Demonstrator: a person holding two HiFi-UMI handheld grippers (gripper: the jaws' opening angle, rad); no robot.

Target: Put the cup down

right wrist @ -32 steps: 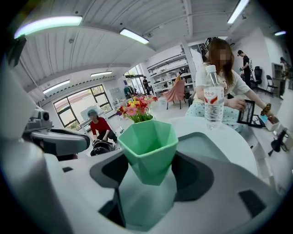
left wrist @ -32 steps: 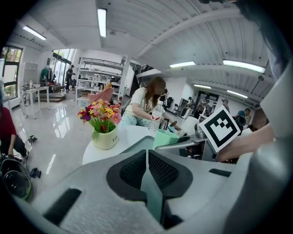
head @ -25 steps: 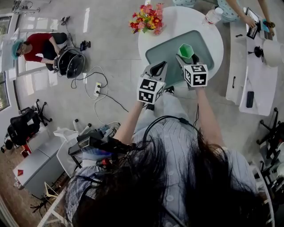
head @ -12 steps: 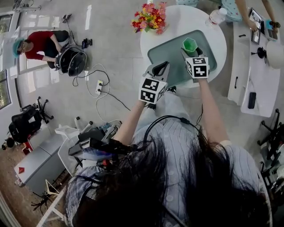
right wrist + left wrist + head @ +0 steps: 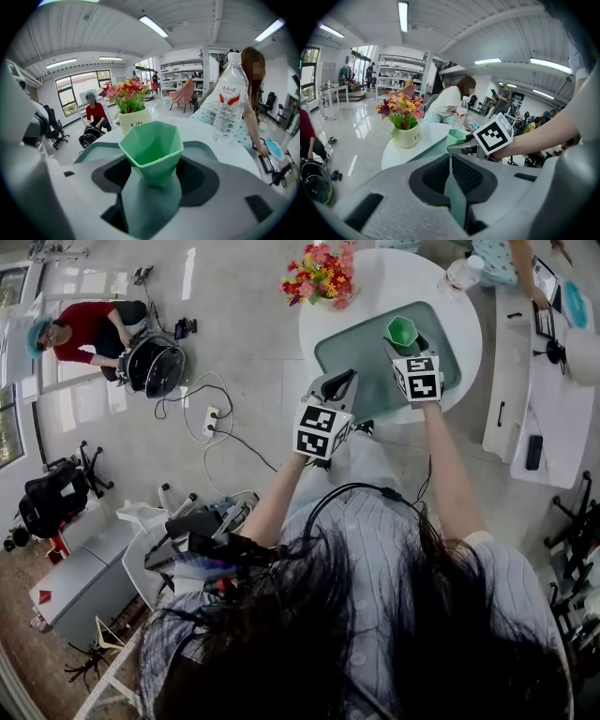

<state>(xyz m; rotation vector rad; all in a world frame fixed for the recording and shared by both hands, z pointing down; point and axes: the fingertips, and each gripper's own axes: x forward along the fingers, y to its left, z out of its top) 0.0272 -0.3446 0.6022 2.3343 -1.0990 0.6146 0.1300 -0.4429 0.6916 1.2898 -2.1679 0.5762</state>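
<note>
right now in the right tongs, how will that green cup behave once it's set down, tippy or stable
The green cup looks like thin, rigid plastic, so it is probably light and stiff. It narrows toward its base below a wide faceted rim, so it may tip if nudged.

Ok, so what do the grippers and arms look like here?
Both the left gripper and right gripper are light grey moulded shells with black recesses around the jaws, each carrying a white cube with black square markers. The person wears a pale striped short-sleeved shirt; a black cable loops across it.
</note>
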